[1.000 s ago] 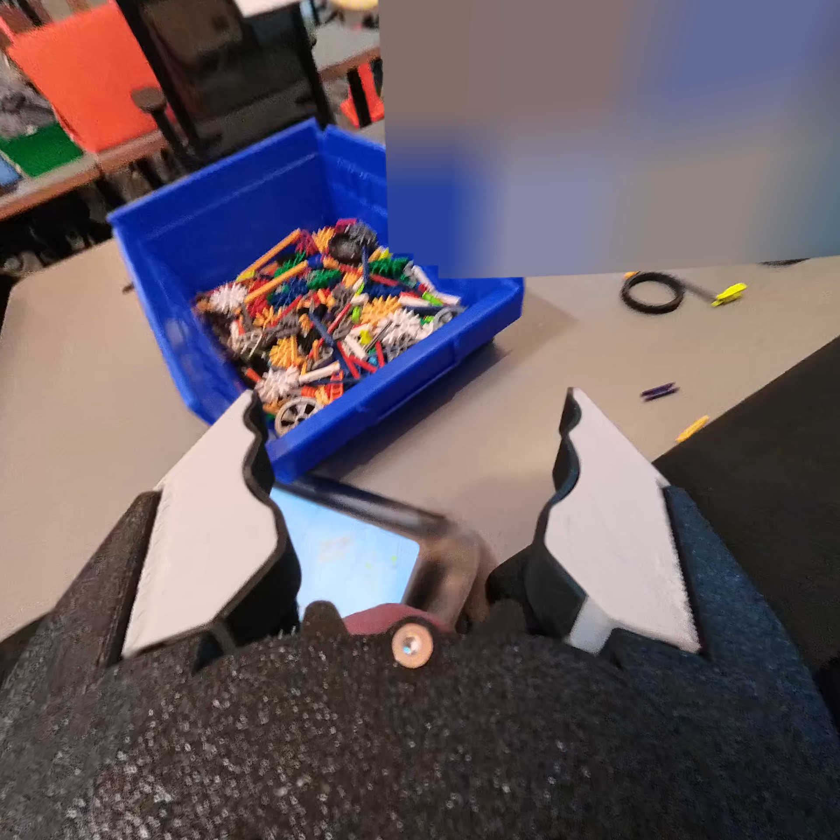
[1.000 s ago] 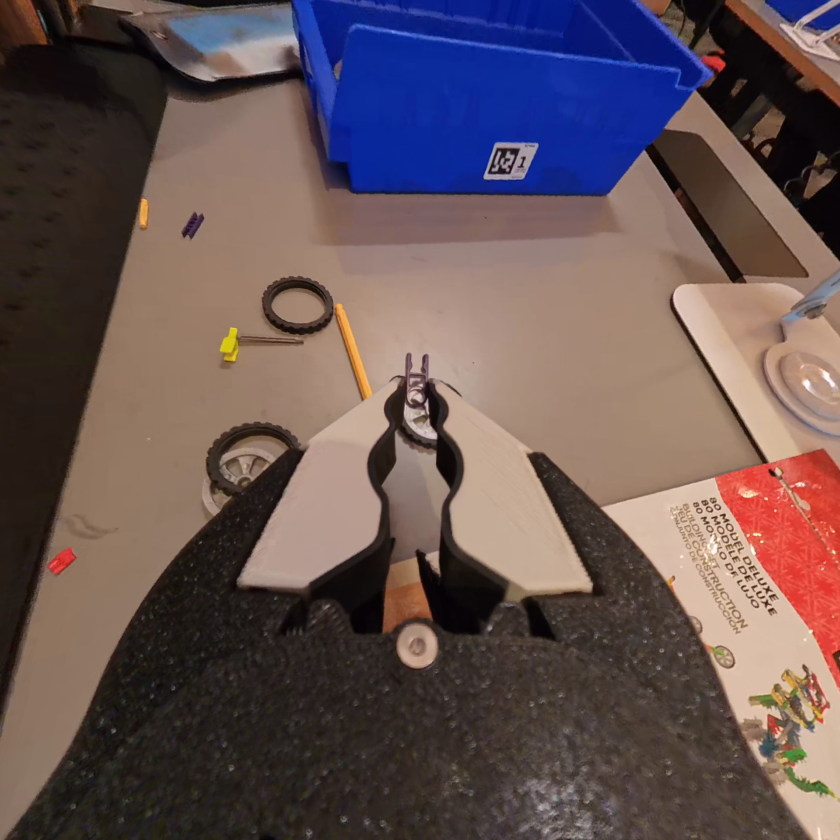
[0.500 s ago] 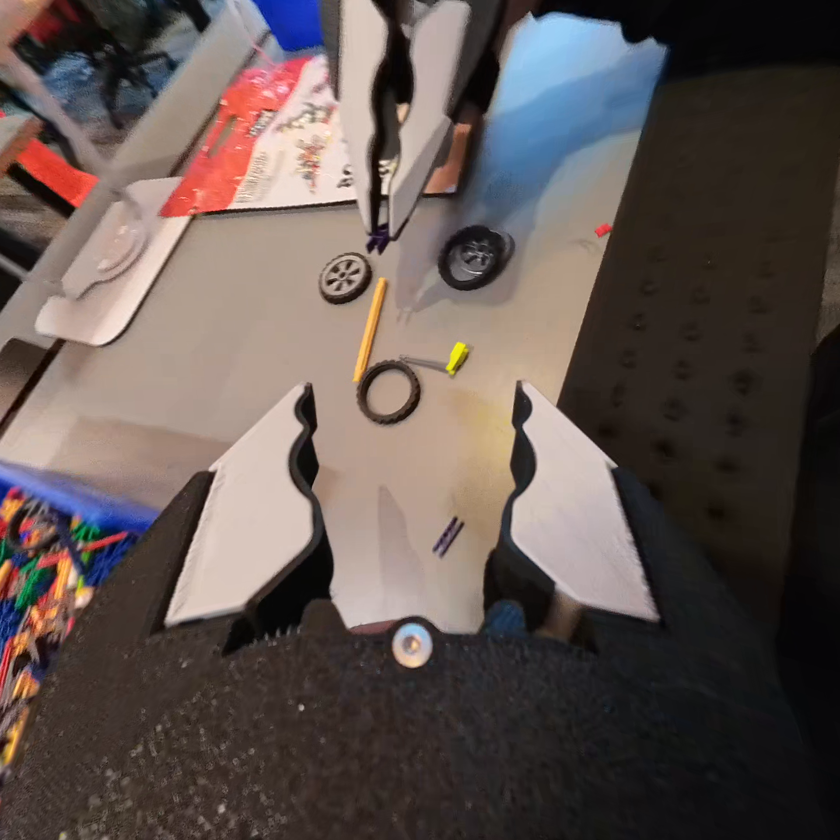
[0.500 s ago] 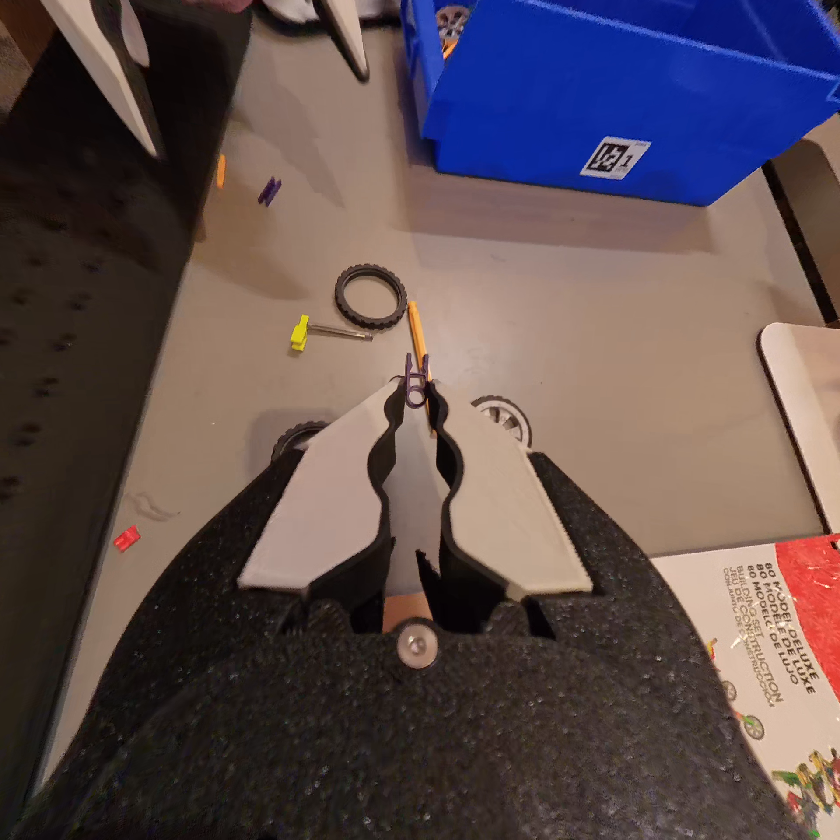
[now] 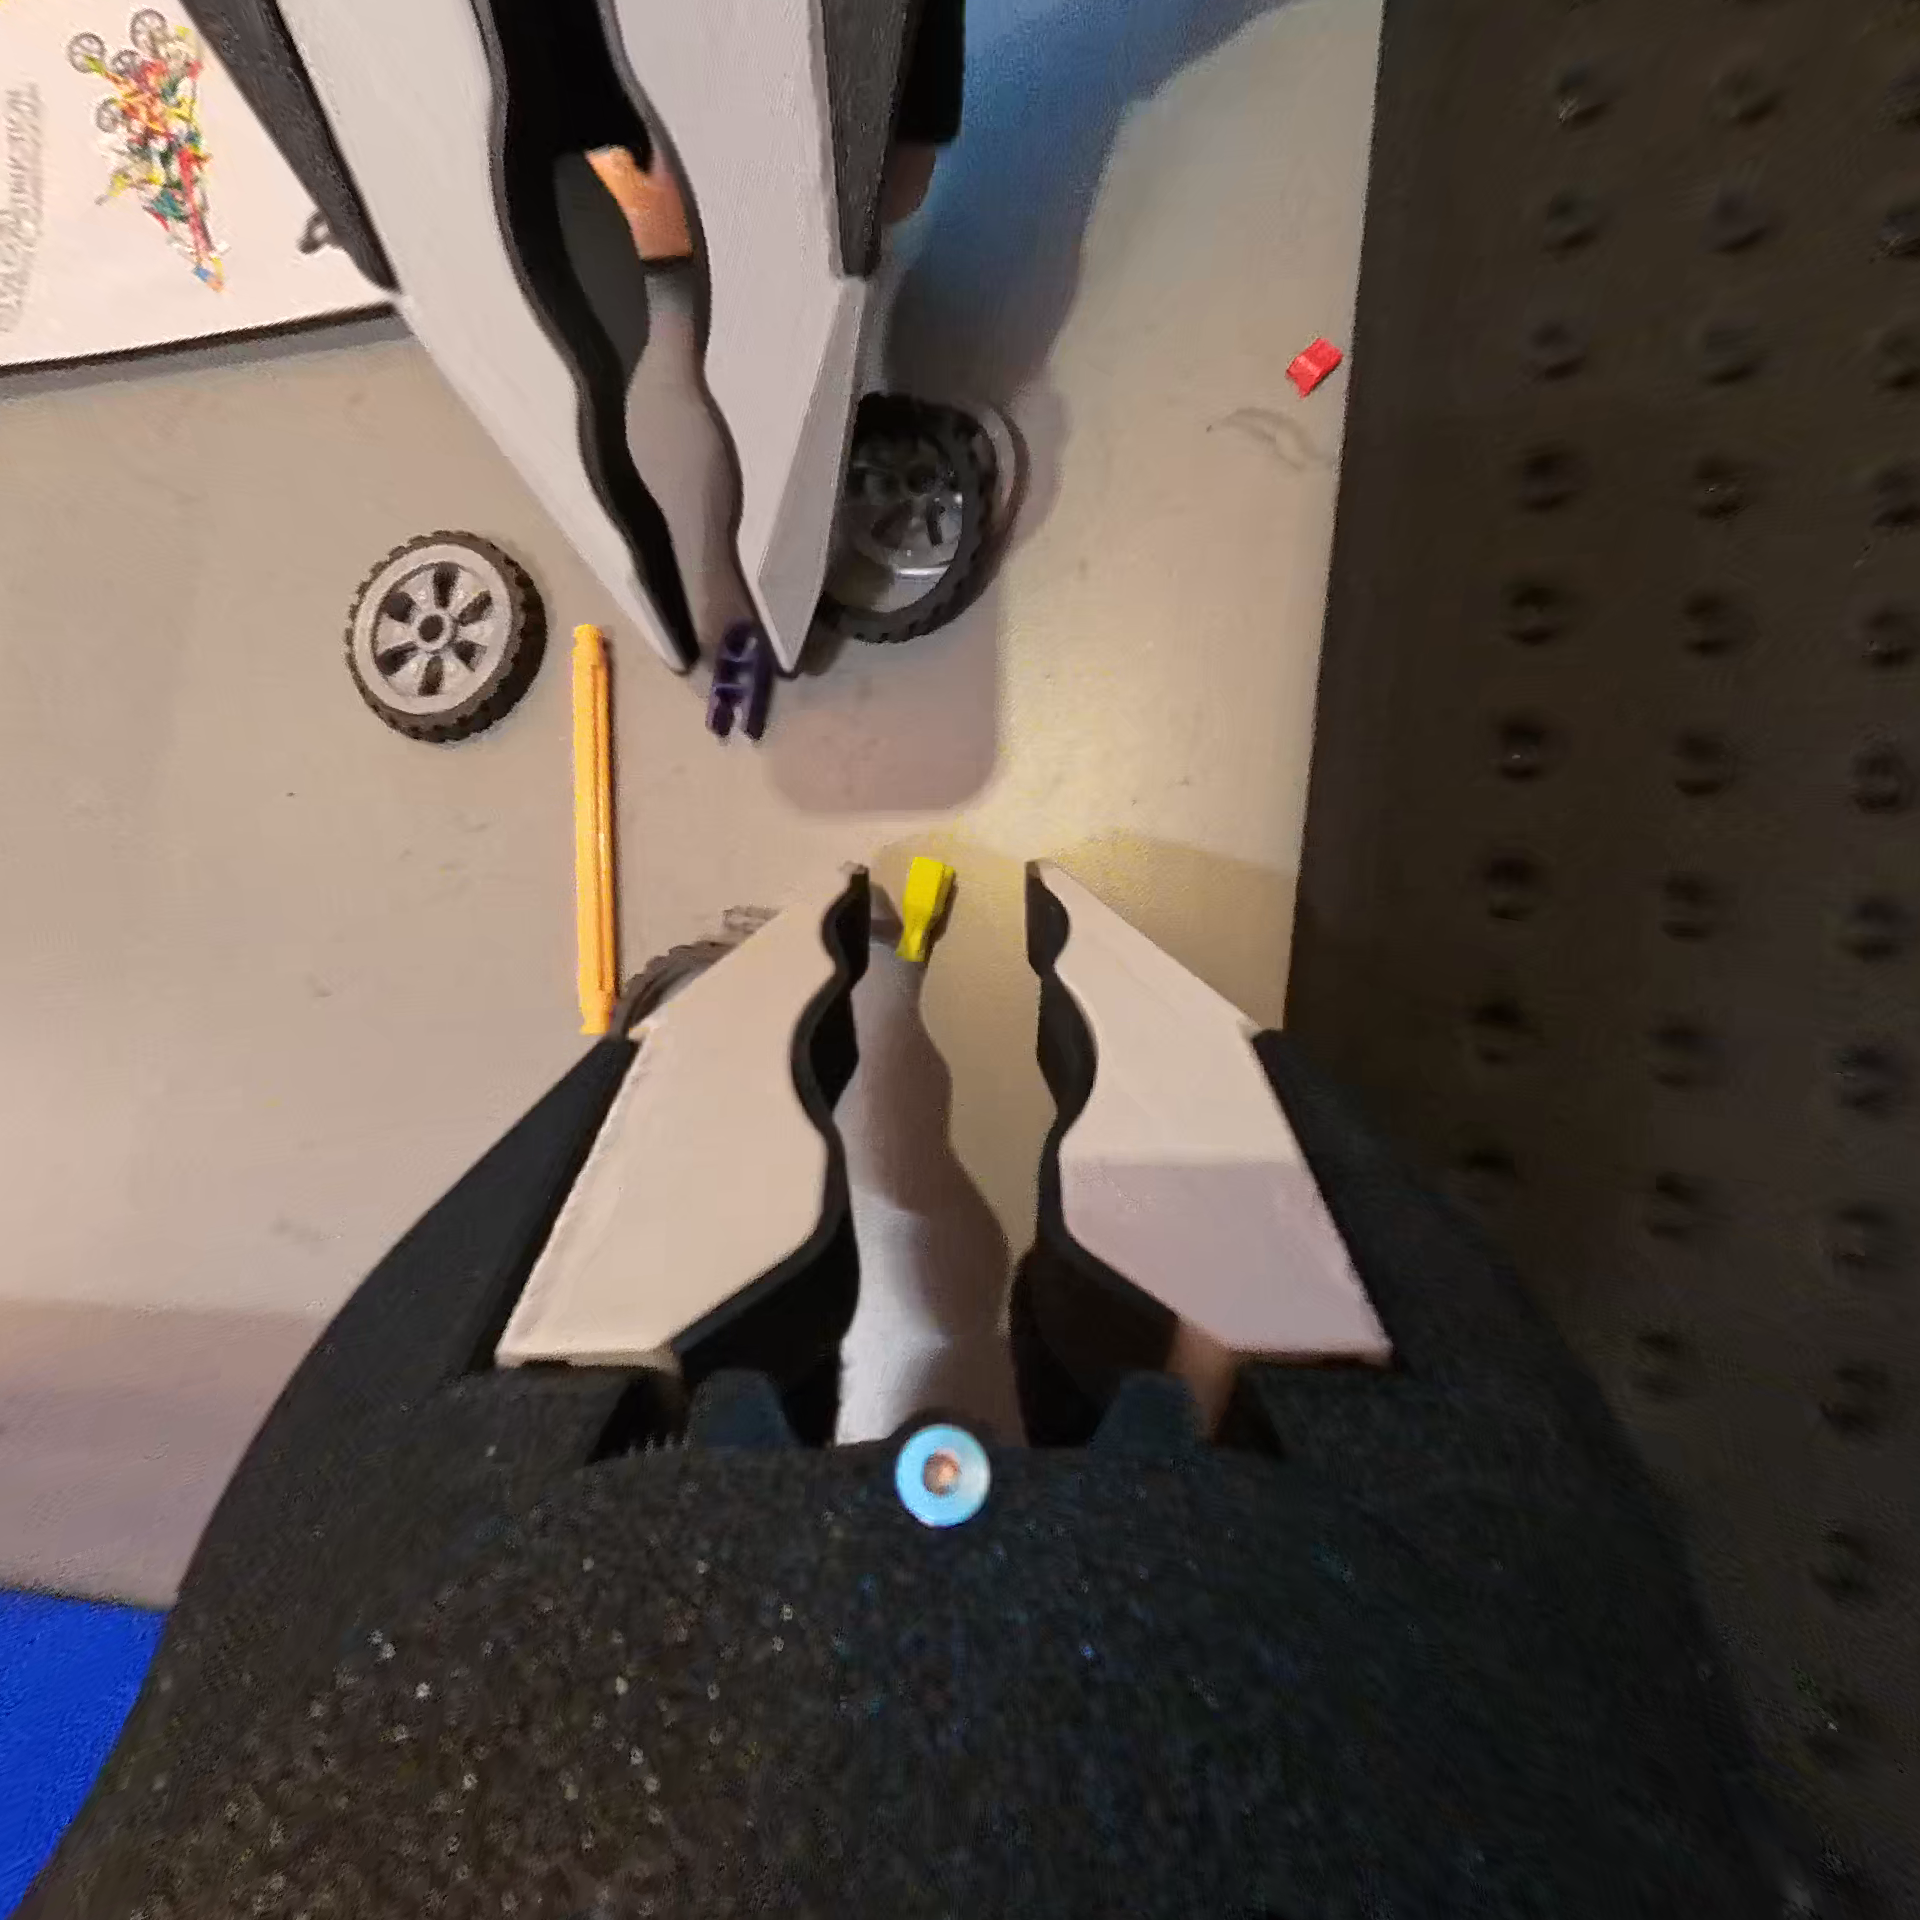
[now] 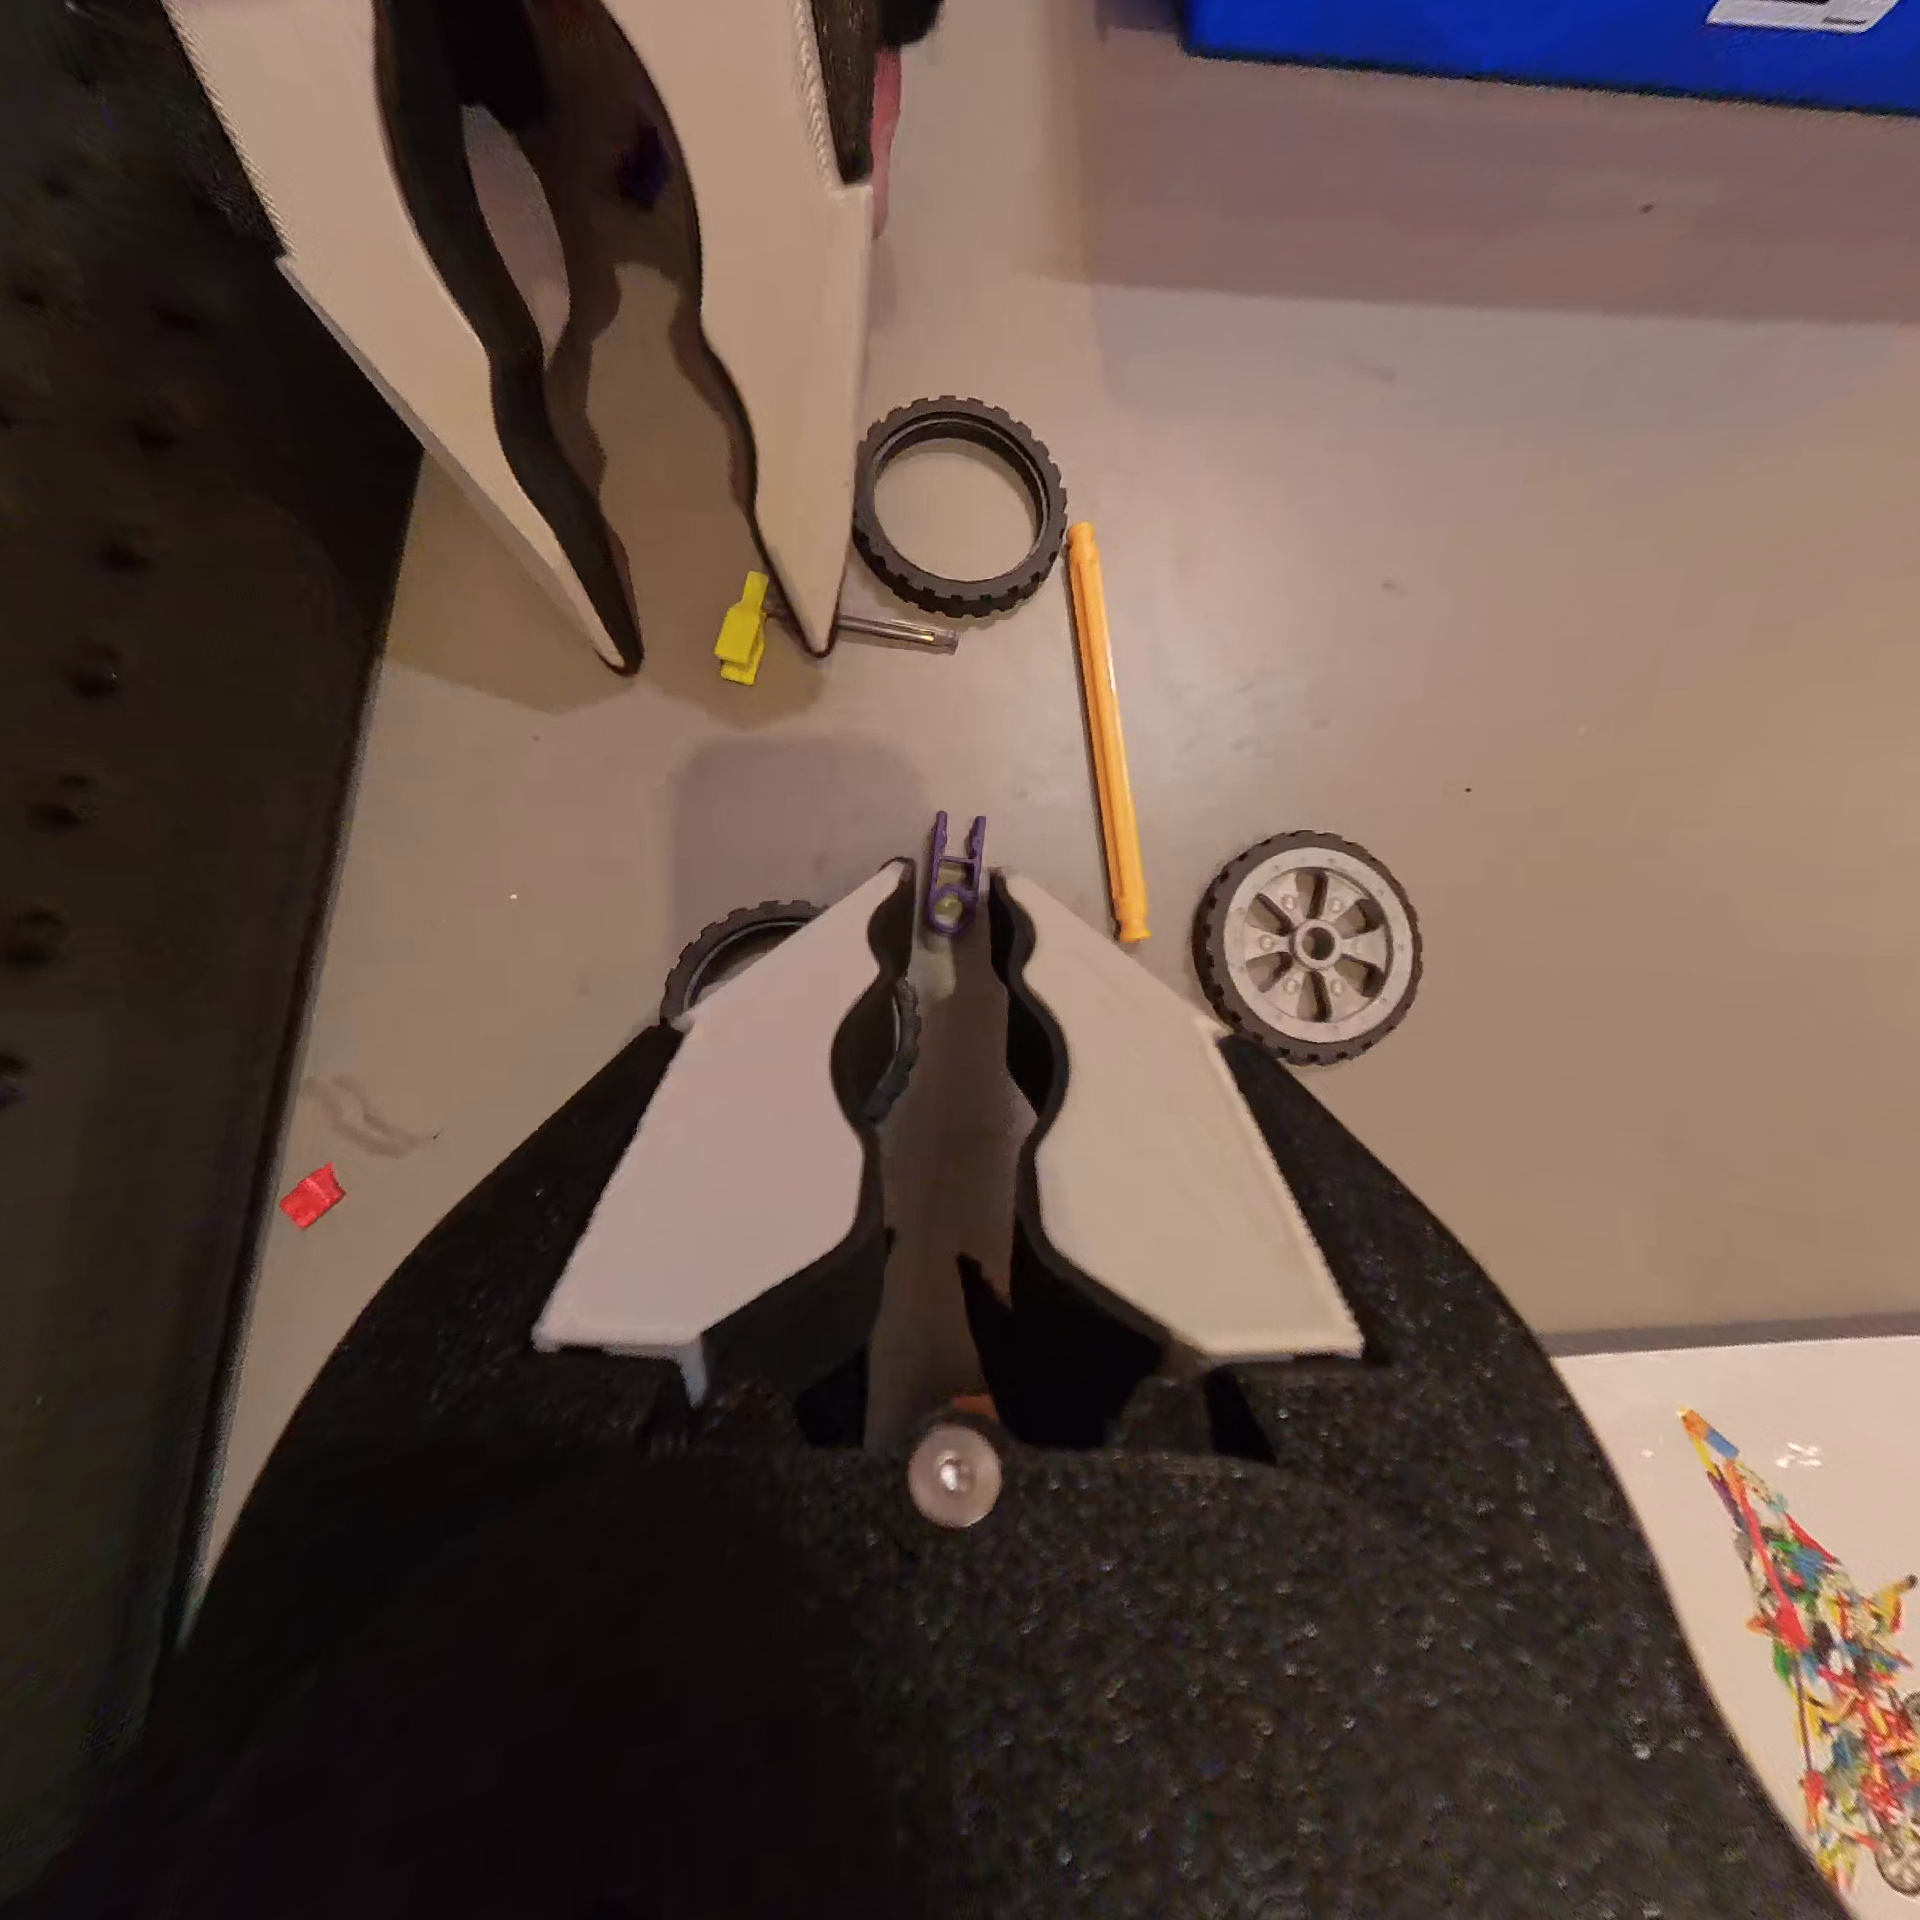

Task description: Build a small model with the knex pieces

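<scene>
My left gripper is open and low over the grey table, its tips on either side of a small yellow connector on a thin grey rod. It does not grip the connector. It also shows in the right wrist view. My right gripper is shut on a small purple connector, which sticks out past the tips just above the table. It faces the left gripper and also shows in the left wrist view.
On the table lie a black tyre ring, an orange rod, a grey wheel with tyre, another wheel under the right gripper, and a red piece. A black mat, a blue bin and a printed booklet border the area. Left tips to right tips: about 7 centimetres.
My left gripper swung from the blue bin to the loose parts, came down over the yellow connector and narrowed its jaws. My right gripper moved left, away from the grey wheel, still holding the purple connector.
</scene>
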Tool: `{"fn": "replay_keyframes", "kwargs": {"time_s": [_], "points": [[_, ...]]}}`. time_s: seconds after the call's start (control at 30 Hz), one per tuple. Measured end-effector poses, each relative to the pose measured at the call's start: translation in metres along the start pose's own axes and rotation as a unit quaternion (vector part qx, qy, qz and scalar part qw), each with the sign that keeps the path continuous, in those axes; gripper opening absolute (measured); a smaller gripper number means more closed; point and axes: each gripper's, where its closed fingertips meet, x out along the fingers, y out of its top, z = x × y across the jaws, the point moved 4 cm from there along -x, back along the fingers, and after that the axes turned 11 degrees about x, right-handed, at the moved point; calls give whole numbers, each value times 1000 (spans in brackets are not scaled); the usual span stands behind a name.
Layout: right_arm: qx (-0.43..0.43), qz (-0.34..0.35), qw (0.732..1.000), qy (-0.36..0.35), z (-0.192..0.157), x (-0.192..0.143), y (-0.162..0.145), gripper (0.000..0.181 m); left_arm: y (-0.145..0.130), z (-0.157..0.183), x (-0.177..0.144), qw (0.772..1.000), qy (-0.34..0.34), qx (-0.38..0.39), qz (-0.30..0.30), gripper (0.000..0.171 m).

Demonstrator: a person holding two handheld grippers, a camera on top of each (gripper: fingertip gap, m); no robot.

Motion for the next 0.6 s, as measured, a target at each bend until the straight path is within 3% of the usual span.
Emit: {"fn": "replay_keyframes", "kwargs": {"time_s": [0.2,0.37,0.47,0.6], "points": [[9,55,998,-20,12,-4,26,20,-1,7,0,999,-27,-12,24,8],[-22,-4,1000,-14,16,28,29,20,-7,4,-4,999,-18,-14,24,17],[-31,2,999,-7,11,32,31,7,-11,2,-8,999,-18,-22,29,23],[-31,5,999,-21,15,27,29,5,-11,2,-7,999,-27,-23,33,22]]}}
